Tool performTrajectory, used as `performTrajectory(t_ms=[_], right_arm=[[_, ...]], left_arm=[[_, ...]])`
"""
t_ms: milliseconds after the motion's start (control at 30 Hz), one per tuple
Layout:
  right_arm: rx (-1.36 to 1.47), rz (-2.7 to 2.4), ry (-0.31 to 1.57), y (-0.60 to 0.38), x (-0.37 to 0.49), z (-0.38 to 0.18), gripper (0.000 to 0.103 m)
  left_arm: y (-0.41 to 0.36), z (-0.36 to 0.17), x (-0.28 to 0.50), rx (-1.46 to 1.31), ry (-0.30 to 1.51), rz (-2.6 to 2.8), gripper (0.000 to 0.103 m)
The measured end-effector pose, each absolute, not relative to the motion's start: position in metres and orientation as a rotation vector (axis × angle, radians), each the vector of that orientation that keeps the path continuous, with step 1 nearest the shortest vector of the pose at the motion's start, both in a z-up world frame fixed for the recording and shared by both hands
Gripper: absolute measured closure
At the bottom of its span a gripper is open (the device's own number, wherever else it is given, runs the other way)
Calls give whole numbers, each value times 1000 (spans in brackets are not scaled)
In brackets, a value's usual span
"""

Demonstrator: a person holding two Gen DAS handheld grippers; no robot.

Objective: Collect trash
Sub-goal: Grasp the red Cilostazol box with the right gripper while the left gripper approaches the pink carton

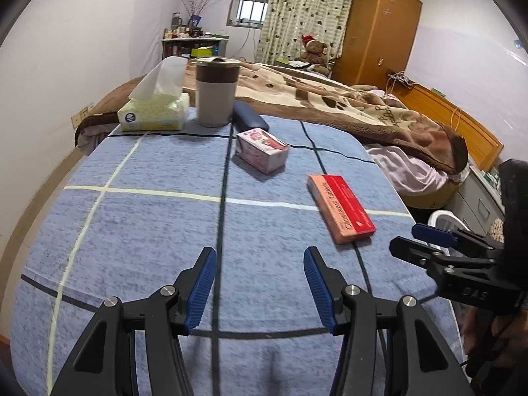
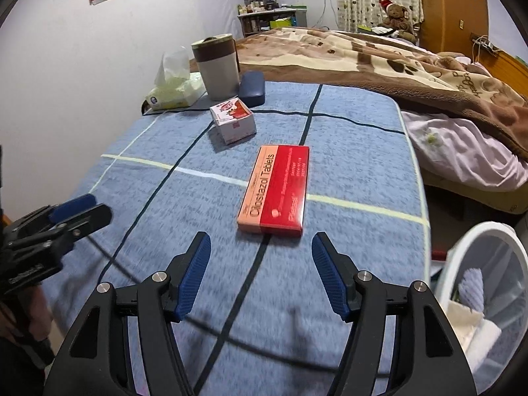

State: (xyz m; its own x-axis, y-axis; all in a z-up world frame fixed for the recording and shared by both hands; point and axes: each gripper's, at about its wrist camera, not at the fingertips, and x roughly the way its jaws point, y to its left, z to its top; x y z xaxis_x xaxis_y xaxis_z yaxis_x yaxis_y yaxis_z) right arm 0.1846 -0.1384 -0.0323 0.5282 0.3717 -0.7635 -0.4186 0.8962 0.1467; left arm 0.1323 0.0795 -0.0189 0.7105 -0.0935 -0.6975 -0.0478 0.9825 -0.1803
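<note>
A table covered in a blue checked cloth (image 2: pixel 346 171) stands beside a bed, and the flat red and pink tablet box (image 2: pixel 275 188) lying on that cloth is the landmark for everything here. The right gripper (image 2: pixel 260 274) hovers just short of the box's near end, its blue-padded jaws spread wide and holding nothing, the box lined up with the gap between them. The left gripper (image 1: pixel 260 285) hangs over bare cloth to the left of the box, also spread wide and empty. Beyond the box and a little left sits a smaller pink and white carton (image 2: pixel 233 122). Farther behind that stand a grey lidded cup (image 2: pixel 217 66), a dark blue case (image 2: pixel 252 87) and a pack of tissues (image 2: pixel 176 90), which look like things to keep rather than trash. To the right of the box, below the table edge, is a white bin (image 2: pixel 475 283) with some pale scraps already inside. The likely risks: the box lies flat and low, so the jaws may scrape the cloth, bunch it up and drag the other items, or slide over the smooth cardboard and push the box away instead of gripping it. It may be wider than it looks against the jaw opening. A loose hold could drop it short of the bin, beside the table.
</note>
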Motion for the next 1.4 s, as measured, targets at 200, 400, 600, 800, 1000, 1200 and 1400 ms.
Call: performTrajectory(t_ms=[200, 400, 600, 800, 1000, 1200, 1400], right_arm=[[-64, 453, 925, -126, 208, -45, 37], [-109, 443, 936, -113, 222, -55, 37], [-148, 382, 958, -116, 232, -64, 35], [-64, 397, 977, -132, 236, -66, 38], [-43, 422, 950, -142, 231, -61, 39], [-8, 417, 925, -159, 230, -56, 39], [45, 416, 919, -178, 232, -54, 39]], left_arm=[[99, -23, 146, -209, 790, -8, 48], [111, -28, 160, -221, 803, 8, 48], [115, -31, 174, -226, 819, 6, 48], [109, -32, 187, -223, 828, -6, 48], [97, -29, 204, -217, 829, -27, 48], [79, -27, 235, -224, 833, -43, 45], [58, -35, 281, -186, 840, -32, 42]])
